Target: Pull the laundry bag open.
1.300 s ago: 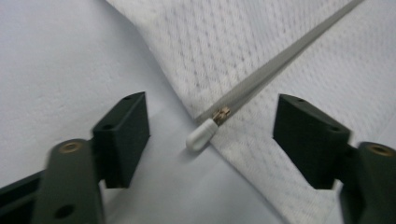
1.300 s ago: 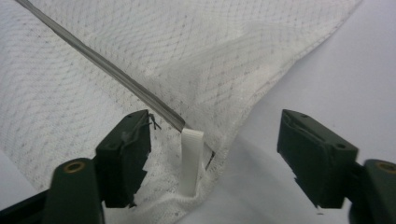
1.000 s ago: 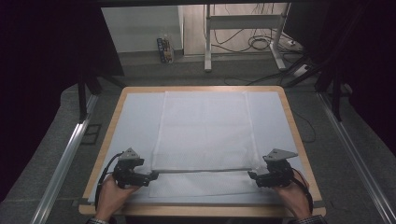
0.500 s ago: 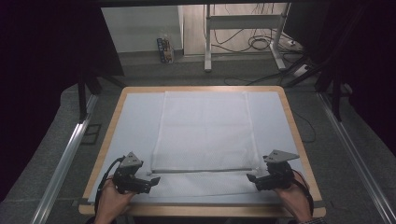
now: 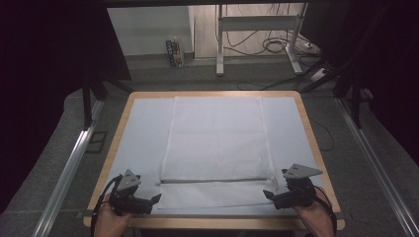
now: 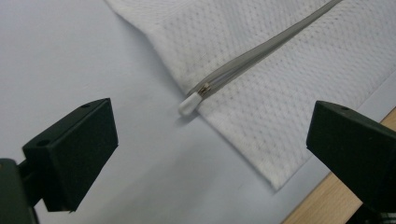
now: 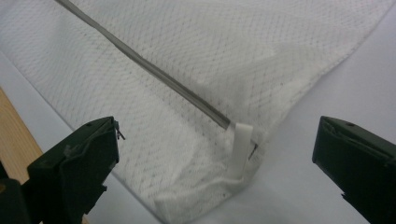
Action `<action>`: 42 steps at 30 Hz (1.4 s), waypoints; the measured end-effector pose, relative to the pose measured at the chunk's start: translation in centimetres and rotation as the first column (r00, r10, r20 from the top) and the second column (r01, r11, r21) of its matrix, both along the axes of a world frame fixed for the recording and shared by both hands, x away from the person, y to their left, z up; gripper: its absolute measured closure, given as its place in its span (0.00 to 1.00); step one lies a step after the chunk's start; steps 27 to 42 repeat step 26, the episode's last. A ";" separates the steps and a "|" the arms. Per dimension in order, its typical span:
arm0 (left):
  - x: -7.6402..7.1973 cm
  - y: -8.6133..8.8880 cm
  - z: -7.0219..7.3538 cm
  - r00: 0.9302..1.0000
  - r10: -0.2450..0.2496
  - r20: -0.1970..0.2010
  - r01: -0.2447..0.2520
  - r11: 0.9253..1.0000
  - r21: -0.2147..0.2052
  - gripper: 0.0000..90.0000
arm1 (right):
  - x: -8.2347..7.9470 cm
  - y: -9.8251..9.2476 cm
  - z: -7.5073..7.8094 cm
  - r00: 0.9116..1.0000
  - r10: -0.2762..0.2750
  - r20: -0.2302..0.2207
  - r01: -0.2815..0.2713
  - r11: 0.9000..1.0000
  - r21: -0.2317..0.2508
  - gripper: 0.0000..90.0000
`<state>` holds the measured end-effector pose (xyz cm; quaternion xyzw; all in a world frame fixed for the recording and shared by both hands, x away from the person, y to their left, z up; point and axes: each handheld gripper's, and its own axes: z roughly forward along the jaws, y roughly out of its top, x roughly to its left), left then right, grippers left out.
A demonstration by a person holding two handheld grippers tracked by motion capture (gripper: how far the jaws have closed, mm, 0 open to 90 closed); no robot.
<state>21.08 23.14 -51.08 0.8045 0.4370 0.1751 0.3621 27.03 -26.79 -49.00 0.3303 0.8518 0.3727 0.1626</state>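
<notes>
**Mesh bag laid flat, both grippers let go**

On the table's pale blue mat (image 5: pixel 143 128), a white mesh laundry bag (image 5: pixel 215 143) lies spread flat, its far edge near the back of the wooden frame (image 5: pixel 309 129) and its near edge close to the front rim. A grey zipper (image 5: pixel 215 180) runs straight across the bag's near part, from one side to the other.

Both grippers sit at the near corners, clear of the fabric. The left gripper (image 5: pixel 148 201) hangs just off the bag's near left corner; its own view shows the jaws spread wide with nothing between them, the zipper's white end cap (image 6: pixel 189 104) lying on the mat ahead. The right gripper (image 5: pixel 271 196) hovers at the near right corner, jaws equally wide, with the white zipper pull (image 7: pixel 241 148) and a slightly bunched fold of mesh in front of it, untouched. Both pairs of jaws have just been opening, and no cloth sits between the pads.

Judging by this, the laying-out looks essentially done: the bag is flat, squared to the mat and released. What remains is small. The near right corner puckers upward around the pull and could take a smoothing tug, and the zipper, which appears closed along its length, may yet need opening if the bag is to be filled. Otherwise the hands need only draw back from the table.
</notes>
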 end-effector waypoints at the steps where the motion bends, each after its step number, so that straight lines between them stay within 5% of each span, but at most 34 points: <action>1: -0.4 0.3 -0.1 1.000 0.009 0.010 -0.009 1.000 0.002 0.01 | -0.4 -0.3 0.0 1.000 -0.011 0.004 0.011 1.000 -0.001 0.00; 9: -1.8 1.1 -0.6 0.998 0.036 0.043 -0.036 0.999 0.008 0.00 | -1.6 -1.8 -0.2 0.998 -0.063 -0.001 0.063 0.998 0.022 0.00; 20: -2.5 1.4 -1.3 0.998 0.058 0.034 -0.060 0.997 0.050 0.00 | -2.9 -4.0 -1.3 0.991 -0.092 -0.096 0.099 0.993 0.063 0.00; 23: -2.3 1.1 -1.4 0.998 0.067 0.022 -0.068 0.994 0.085 0.00 | -3.0 -4.3 -1.2 0.991 -0.102 -0.084 0.109 0.990 0.086 0.00; 42: -2.3 1.0 -1.4 0.997 0.072 0.019 -0.073 0.994 0.086 0.00 | -3.0 -4.3 -1.2 0.991 -0.105 -0.086 0.112 0.990 0.085 0.00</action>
